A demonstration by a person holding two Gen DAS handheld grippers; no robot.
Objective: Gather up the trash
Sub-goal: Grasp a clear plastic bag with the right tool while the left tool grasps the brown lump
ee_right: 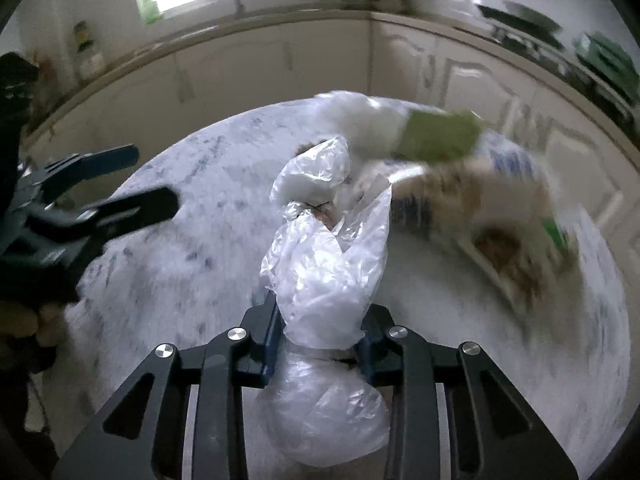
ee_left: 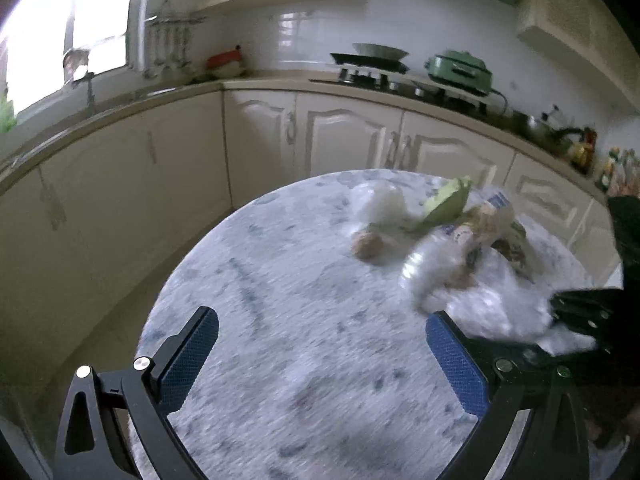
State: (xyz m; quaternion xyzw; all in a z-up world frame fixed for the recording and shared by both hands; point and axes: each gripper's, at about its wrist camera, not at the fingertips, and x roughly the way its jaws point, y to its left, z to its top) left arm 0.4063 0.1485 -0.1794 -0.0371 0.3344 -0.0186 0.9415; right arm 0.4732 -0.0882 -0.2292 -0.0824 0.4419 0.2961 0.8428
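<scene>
A round marble table (ee_left: 280,392) carries a pile of trash at its far right. The pile holds a green wrapper (ee_left: 448,204), crumpled clear plastic (ee_left: 380,200), a brown lump (ee_left: 368,246) and printed packets (ee_right: 512,256). My right gripper (ee_right: 322,320) is shut on a white translucent plastic bag (ee_right: 324,264), whose bunched middle sits between the blue pads. In the left wrist view that bag (ee_left: 492,300) lies beside the right gripper's dark fingers (ee_left: 576,308). My left gripper (ee_left: 322,320) hangs open over bare marble left of the pile, nothing between its fingers.
White cabinets (ee_left: 344,136) and a counter curve behind the table. A stove with a pan (ee_left: 372,60) and a green appliance (ee_left: 460,70) stand on the counter. A window (ee_left: 60,40) is at far left. The table's rim (ee_left: 168,280) drops off to the floor.
</scene>
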